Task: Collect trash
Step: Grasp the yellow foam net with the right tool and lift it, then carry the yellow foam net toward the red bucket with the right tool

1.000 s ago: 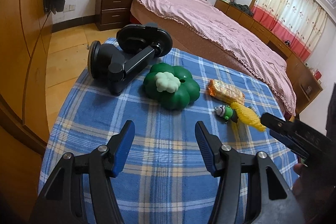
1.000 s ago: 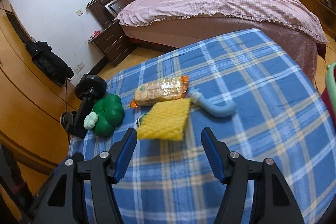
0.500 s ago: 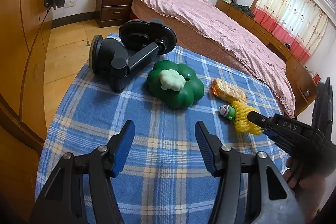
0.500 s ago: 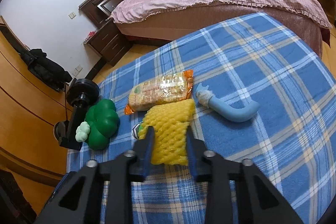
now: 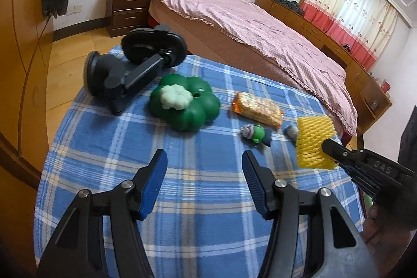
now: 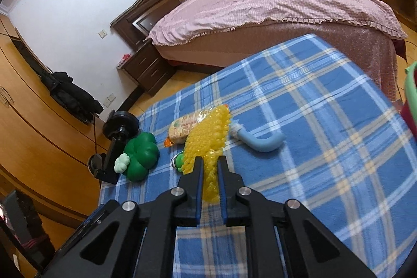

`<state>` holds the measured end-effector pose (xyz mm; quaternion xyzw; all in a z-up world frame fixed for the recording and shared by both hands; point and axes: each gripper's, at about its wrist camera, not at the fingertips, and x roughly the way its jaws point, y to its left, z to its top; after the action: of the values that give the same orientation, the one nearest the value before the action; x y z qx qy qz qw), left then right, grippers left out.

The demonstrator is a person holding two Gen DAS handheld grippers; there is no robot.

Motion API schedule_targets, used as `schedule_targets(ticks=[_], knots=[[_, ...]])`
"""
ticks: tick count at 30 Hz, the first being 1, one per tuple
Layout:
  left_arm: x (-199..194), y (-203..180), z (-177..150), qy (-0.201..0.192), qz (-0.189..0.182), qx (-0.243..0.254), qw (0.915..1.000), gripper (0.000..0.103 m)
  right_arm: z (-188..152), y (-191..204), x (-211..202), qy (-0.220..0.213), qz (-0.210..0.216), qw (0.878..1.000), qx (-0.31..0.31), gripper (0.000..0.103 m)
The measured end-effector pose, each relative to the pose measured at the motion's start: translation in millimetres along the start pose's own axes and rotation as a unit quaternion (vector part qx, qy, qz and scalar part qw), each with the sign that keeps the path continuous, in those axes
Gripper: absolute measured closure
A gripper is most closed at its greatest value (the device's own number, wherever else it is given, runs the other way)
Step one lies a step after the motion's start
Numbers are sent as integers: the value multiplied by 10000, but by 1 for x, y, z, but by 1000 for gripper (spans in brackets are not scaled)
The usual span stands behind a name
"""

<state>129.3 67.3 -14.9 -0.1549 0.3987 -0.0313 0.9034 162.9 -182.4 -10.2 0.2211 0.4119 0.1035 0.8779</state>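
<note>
Bedroom: a blue plaid table is standing beside the bed. Right gripper is clamping the yellow foam net, lifting it clear of the cloth above the wrapper. Left gripper is hovering with fingers spread, gripping nothing. A green bin rim is showing at the right edge; contents not visible.

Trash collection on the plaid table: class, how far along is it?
Done: nothing visibly binned yet. In hand: the right gripper is shut on the yellow foam net, lifted off the cloth. Left: the snack wrapper lies on the table; the left gripper is open and empty.
</note>
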Motion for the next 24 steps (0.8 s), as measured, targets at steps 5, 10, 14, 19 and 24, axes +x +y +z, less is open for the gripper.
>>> schedule_targets(ticks=[5, 10, 14, 19, 24], knots=[[4, -19, 1, 85, -85, 170, 9998, 43, 2, -16, -26, -181, 29, 9998, 101, 91], [13, -38, 3, 233, -172, 356, 9989, 43, 5, -32, -54, -376, -215, 9990, 74, 91], [22, -53, 5, 304, -203, 501, 9981, 43, 8, -50, -75, -545, -467, 9974, 94, 91], [36, -69, 10, 371, -193, 669, 9969, 44, 13, -72, -95, -739, -787, 9941, 65, 91], [61, -82, 13, 515, -113, 819, 9952, 43, 17, -89, -106, -885, -930, 9917, 57, 91]])
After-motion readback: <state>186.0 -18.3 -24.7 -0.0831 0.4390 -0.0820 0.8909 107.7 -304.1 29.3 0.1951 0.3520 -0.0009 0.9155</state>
